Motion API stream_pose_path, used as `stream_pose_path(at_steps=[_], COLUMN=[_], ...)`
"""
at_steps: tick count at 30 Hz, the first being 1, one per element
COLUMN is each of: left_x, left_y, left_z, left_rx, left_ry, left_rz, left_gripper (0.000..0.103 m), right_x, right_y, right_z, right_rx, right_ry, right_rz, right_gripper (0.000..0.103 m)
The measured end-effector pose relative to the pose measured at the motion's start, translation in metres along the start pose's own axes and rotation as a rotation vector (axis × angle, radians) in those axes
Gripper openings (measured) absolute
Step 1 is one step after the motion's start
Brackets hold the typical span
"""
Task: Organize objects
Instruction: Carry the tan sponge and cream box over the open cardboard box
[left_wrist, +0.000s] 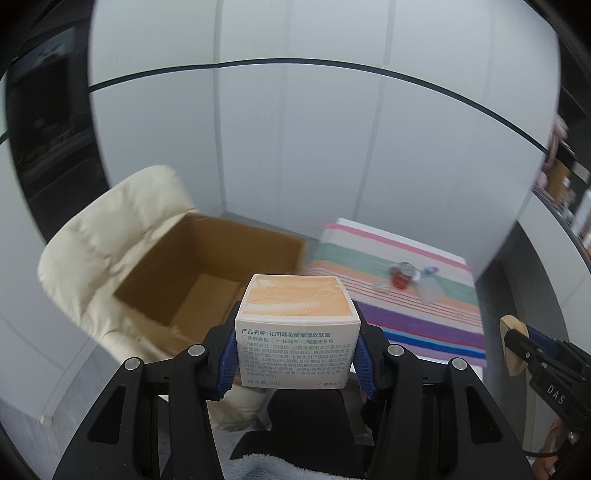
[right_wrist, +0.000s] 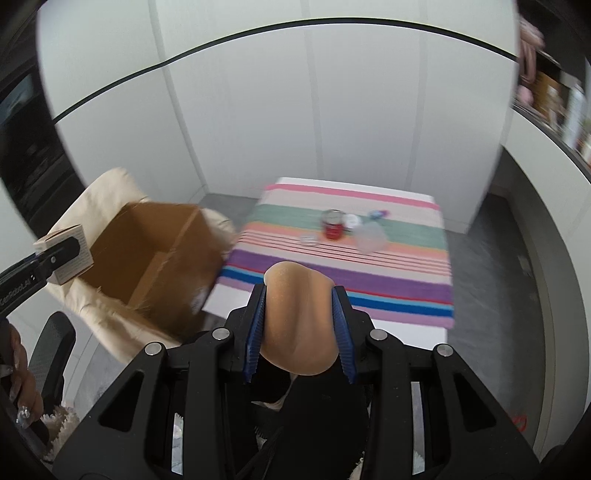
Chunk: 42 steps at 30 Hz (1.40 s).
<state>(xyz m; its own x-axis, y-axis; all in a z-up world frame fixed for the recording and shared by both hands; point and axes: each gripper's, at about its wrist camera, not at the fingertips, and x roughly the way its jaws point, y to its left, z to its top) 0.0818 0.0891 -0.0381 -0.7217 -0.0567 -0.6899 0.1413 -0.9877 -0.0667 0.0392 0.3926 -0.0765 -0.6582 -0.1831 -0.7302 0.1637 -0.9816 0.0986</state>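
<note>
My left gripper (left_wrist: 297, 354) is shut on a small white box with an orange top (left_wrist: 297, 325), held in the air in front of an open cardboard box (left_wrist: 207, 269). My right gripper (right_wrist: 299, 325) is shut on a tan rounded sponge (right_wrist: 299, 317), held above the near edge of a striped cloth (right_wrist: 369, 277). In the right wrist view the cardboard box (right_wrist: 155, 254) stands to the left, with the left gripper (right_wrist: 48, 260) and its white box (right_wrist: 72, 254) beside its left wall. In the left wrist view the right gripper (left_wrist: 517, 343) and sponge (left_wrist: 511, 343) show at the right edge.
The cardboard box sits on a cream cushioned chair (left_wrist: 99, 243). On the striped cloth stand a red jar (right_wrist: 333, 226), a clear lid (right_wrist: 309, 240), a clear plastic cup (right_wrist: 369, 236) and a white cap (right_wrist: 352, 220). White cabinet panels (right_wrist: 295, 110) rise behind.
</note>
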Motion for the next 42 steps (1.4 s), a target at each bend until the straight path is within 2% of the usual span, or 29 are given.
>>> stream_pose_path(at_steps=[8,16,22,31,42], left_x=[-0.004,0.003,0.022,0.055,0.103], left_y=[0.071,0.119,0.130,0.131,0.141], left_z=[-0.006,-0.014,-0.012,-0.005,0.028], left_rx=[-0.126,-0.218,-0.236,-0.230,-0.242], left_ry=[0.006,0.032,0.065,0.102,0.101], left_rz=[0.142,0.231,0.235,0.218,0.236], left_gripper=[0.052,0.052,0.052,0.052,0.052], right_x=[0.035,0.062,0.079,0.105,0.150], right_y=[0.082,0.149,0.176,0.190,0.229], right_z=[0.015,0.014,0.011,0.019,0.055], right_rx=[-0.162,-0.298,-0.350,-0.373,-0.413], right_ry=[0.027,0.075,0.106,0.127,0.102], right_rz=[0.146,0.260,0.284,0.276,0.287], right_gripper=[0.036,0.036,0.036,0.036,0.036])
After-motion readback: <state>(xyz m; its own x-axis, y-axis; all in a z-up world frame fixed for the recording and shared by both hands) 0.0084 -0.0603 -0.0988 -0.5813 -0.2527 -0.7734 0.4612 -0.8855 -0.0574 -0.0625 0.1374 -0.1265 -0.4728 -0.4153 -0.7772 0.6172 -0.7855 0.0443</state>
